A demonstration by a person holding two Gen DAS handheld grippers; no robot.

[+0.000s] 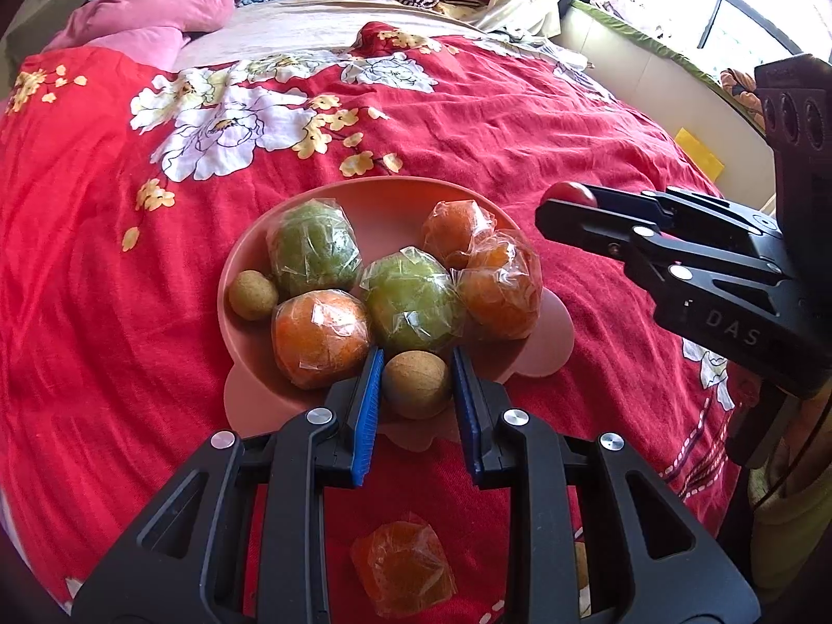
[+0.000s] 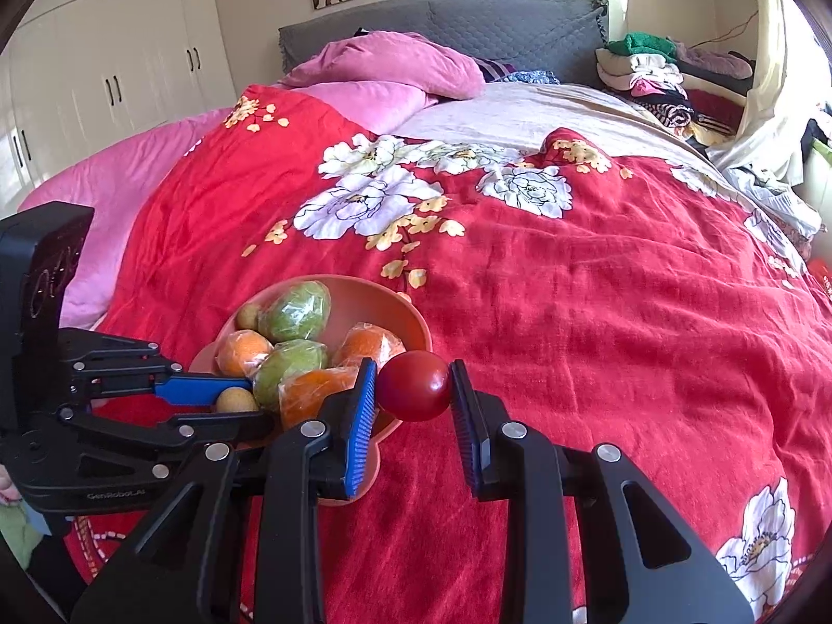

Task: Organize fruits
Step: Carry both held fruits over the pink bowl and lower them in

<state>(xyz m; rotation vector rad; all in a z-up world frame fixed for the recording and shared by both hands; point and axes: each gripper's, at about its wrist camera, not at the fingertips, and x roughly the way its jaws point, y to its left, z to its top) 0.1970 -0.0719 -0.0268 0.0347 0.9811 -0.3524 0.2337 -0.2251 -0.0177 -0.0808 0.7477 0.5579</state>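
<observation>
A pink bowl [image 1: 385, 197] sits on the red flowered bedspread and holds wrapped green and orange fruits and a small brown fruit [image 1: 253, 295]. My left gripper [image 1: 417, 382] is shut on another small brown fruit [image 1: 418, 384] at the bowl's near rim. It also shows in the right wrist view [image 2: 236, 399]. My right gripper [image 2: 413, 387] is shut on a red tomato [image 2: 413, 386] just right of the bowl [image 2: 374, 301]; the tomato shows in the left wrist view [image 1: 574, 193]. One wrapped orange fruit [image 1: 403, 567] lies on the bedspread below my left gripper.
Pink pillows [image 2: 390, 65] and a grey headboard [image 2: 468, 21] stand at the far end of the bed. A pile of folded clothes [image 2: 645, 73] is at the far right. White wardrobes [image 2: 104, 52] line the left wall.
</observation>
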